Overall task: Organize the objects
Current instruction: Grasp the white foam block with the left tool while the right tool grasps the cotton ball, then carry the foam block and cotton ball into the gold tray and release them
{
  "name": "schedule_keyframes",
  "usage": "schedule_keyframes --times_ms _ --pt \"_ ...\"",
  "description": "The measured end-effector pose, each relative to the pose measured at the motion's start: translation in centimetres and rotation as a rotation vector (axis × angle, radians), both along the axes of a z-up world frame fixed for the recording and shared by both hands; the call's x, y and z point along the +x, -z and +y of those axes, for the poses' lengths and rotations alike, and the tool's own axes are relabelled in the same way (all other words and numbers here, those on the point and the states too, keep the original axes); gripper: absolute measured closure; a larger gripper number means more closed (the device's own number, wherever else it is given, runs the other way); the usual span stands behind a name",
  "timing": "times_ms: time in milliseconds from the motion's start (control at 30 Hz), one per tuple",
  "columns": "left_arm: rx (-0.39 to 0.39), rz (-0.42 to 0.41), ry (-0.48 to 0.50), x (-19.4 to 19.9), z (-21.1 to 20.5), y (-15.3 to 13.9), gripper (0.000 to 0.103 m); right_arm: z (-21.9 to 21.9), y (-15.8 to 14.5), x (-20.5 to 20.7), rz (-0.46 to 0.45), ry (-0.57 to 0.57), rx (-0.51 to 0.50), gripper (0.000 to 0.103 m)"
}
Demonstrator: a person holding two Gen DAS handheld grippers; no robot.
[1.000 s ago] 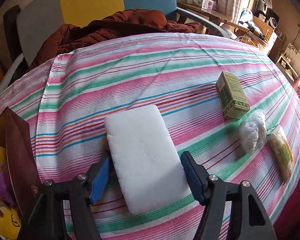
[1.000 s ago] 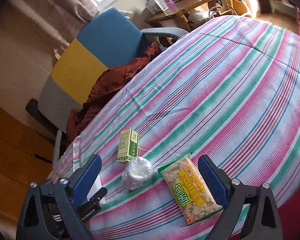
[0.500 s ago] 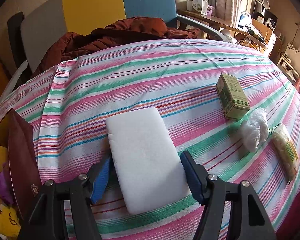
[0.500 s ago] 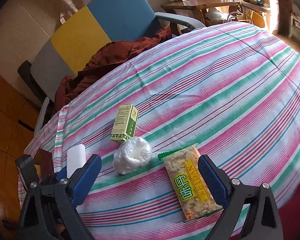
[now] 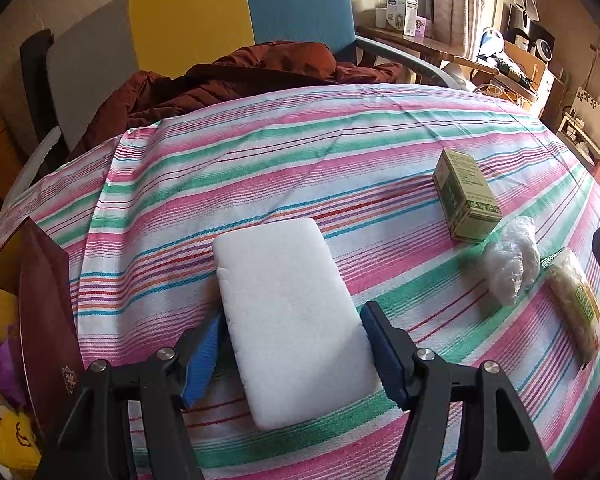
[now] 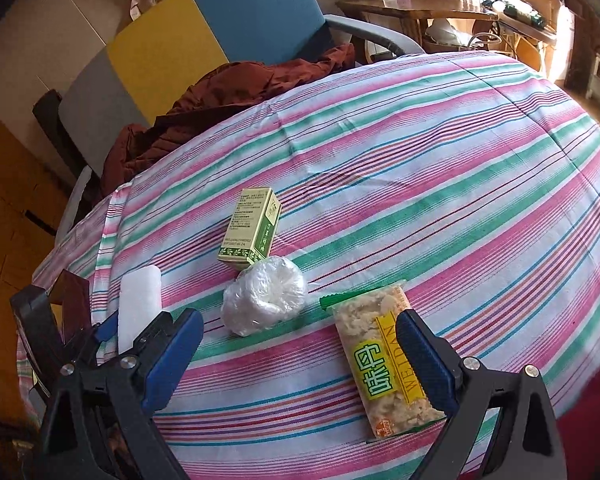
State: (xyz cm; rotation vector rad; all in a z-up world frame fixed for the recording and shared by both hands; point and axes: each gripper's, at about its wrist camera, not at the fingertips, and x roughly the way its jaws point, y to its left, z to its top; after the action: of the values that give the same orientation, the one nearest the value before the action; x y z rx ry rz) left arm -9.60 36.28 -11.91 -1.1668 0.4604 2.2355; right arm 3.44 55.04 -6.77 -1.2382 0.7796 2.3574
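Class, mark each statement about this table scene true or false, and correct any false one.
1. The white rectangular foam block sits between the left gripper jaws. True.
2. The green cardboard box stands upright. False: it lies on its side.
3. The right gripper is shut on the yellow-labelled snack packet. False: its jaws are open.
4. A clear plastic bundle lies between box and packet. True.
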Motion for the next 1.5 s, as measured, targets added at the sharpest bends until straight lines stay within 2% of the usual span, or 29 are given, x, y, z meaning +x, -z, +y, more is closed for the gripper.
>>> schedule_keyframes --times_ms 133,300,500,633,767,800,833,867,900,933,1033,1200,1500 --pt "0.002 0.008 0.0 0.1 0.0 0.0 0.034 -0.4 0.2 -0.3 -0.026 -0.012 0.017 0.006" --pt "0.005 0.011 0.003 0.1 -0.1 0.0 0.034 -1.7 0.7 -1.4 -0.082 -0.085 0.029 0.007" --pt "0.011 0.009 0.002 0.1 -0.1 0.1 0.034 -2.8 0.6 -4.3 -0.146 -0.191 0.12 0.007" --pt "0.013 0.01 0.001 0.1 -0.1 0.1 0.034 -2.6 2.0 -6.7 -0.189 -0.244 0.164 0.007" --pt "0.014 0.012 -0.003 0.2 -0.1 0.1 0.034 -2.4 3.2 -8.1 -0.202 -0.276 0.156 0.008" --pt "0.014 0.013 -0.005 0.2 -0.1 0.1 0.034 -2.4 3.5 -8.3 -0.21 -0.286 0.166 0.009" --pt "0.014 0.013 -0.009 0.2 0.0 0.1 0.034 -2.5 3.8 -8.5 -0.224 -0.292 0.177 0.016" --pt "0.014 0.013 -0.012 0.2 0.0 0.1 0.034 -2.5 4.2 -8.7 -0.24 -0.297 0.177 0.03" --pt "0.013 0.014 -0.014 0.1 0.0 0.1 0.034 -2.4 4.5 -8.8 -0.248 -0.305 0.166 0.037" --pt "0.013 0.013 -0.016 0.1 0.0 0.1 0.034 -2.5 4.6 -8.8 -0.25 -0.308 0.172 0.037" --pt "0.017 0.002 -0.026 0.1 -0.1 -0.2 0.04 -2.7 4.1 -8.5 -0.23 -0.319 0.178 0.039" --pt "0.059 -0.043 -0.036 0.5 -1.2 -1.1 0.042 -3.3 2.4 -7.8 -0.142 -0.363 0.144 0.04" --pt "0.115 0.02 -0.018 3.6 -4.4 -5.9 0.042 -7.0 1.0 -7.3 -0.052 -0.549 0.105 0.039"
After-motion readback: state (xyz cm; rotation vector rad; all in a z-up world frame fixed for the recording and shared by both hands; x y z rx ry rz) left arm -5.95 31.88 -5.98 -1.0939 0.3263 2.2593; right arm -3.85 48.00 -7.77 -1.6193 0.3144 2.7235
